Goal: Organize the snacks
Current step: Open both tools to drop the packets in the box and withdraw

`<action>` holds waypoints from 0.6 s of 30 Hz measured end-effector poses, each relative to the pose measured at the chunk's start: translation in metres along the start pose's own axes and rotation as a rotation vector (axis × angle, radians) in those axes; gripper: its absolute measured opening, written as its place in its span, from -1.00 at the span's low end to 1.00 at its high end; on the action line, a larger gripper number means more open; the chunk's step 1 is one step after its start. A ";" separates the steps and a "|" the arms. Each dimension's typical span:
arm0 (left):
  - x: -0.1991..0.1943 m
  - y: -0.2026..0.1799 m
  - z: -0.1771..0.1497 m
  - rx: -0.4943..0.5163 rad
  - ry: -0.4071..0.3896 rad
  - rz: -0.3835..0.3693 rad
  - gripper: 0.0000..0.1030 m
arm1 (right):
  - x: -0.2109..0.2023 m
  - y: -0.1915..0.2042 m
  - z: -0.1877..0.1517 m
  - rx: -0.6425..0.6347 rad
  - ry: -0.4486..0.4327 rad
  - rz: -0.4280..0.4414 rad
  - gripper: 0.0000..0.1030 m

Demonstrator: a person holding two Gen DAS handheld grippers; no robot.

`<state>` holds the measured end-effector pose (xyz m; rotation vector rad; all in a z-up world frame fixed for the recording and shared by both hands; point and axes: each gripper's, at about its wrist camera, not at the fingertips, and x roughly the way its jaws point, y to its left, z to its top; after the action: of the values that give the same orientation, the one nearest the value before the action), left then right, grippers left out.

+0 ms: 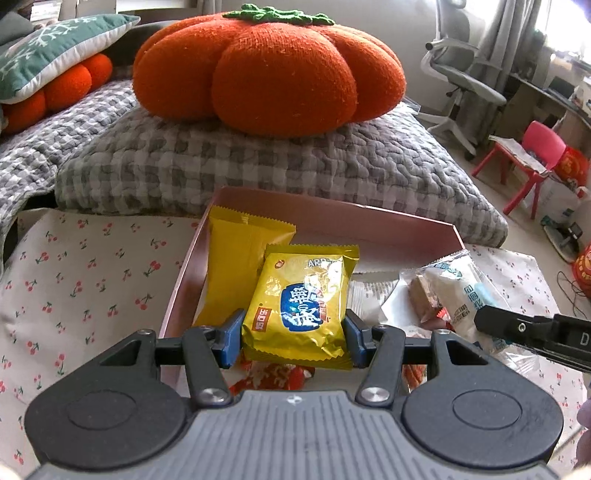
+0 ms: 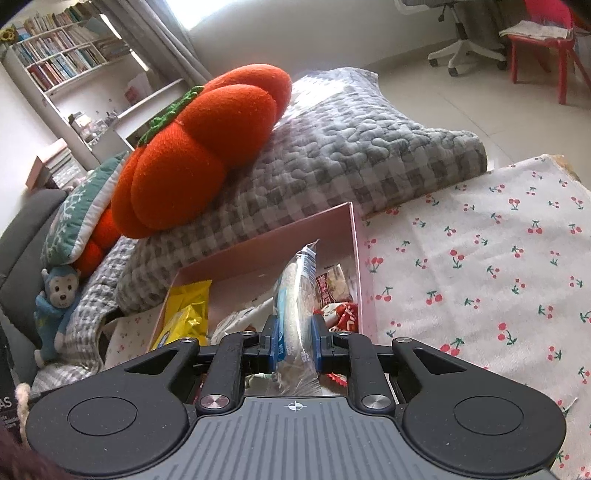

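A grey checked quilt (image 1: 258,162) fills the middle of the left wrist view, with a big orange pumpkin cushion (image 1: 269,70) resting on top of it. At the upper left of that frame lies a green and white pillow (image 1: 55,48). At the upper right stand a grey office chair (image 1: 458,77), pale curtains (image 1: 513,33) with bright daylight behind them, and a small red chair (image 1: 532,155) on the pale tiled floor (image 2: 424,88). In the right wrist view a white bookshelf (image 2: 62,62) full of books fills the upper left, and a blue monkey plush (image 2: 59,302) sits at the left edge. A white cloth printed with cherries (image 2: 480,266) spreads across the right of the frame.
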<state>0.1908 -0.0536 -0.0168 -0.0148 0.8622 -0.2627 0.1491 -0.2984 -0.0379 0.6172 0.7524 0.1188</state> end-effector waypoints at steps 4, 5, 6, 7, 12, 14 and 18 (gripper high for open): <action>0.003 -0.003 0.002 0.012 -0.001 -0.010 0.00 | 0.000 0.000 0.001 0.000 -0.008 0.008 -0.66; 0.003 -0.004 0.002 0.013 0.003 -0.013 0.01 | 0.001 0.001 0.000 -0.002 -0.008 0.007 -0.65; 0.005 -0.004 0.002 0.010 0.007 -0.024 0.01 | 0.001 0.002 0.000 -0.002 -0.006 0.006 -0.63; 0.006 -0.004 0.002 0.001 0.009 -0.040 0.06 | 0.001 0.003 -0.001 -0.002 -0.007 0.009 -0.61; 0.000 -0.006 -0.002 0.001 -0.021 -0.051 0.44 | -0.003 0.006 0.001 0.039 0.001 0.029 0.09; -0.005 -0.007 -0.004 0.011 -0.022 -0.052 0.52 | -0.006 0.007 0.000 0.042 -0.004 0.035 0.29; -0.019 -0.007 -0.006 0.013 -0.031 -0.059 0.67 | -0.016 0.013 -0.005 0.009 0.007 0.025 0.34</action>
<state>0.1728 -0.0550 -0.0062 -0.0319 0.8300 -0.3223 0.1356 -0.2904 -0.0242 0.6348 0.7525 0.1403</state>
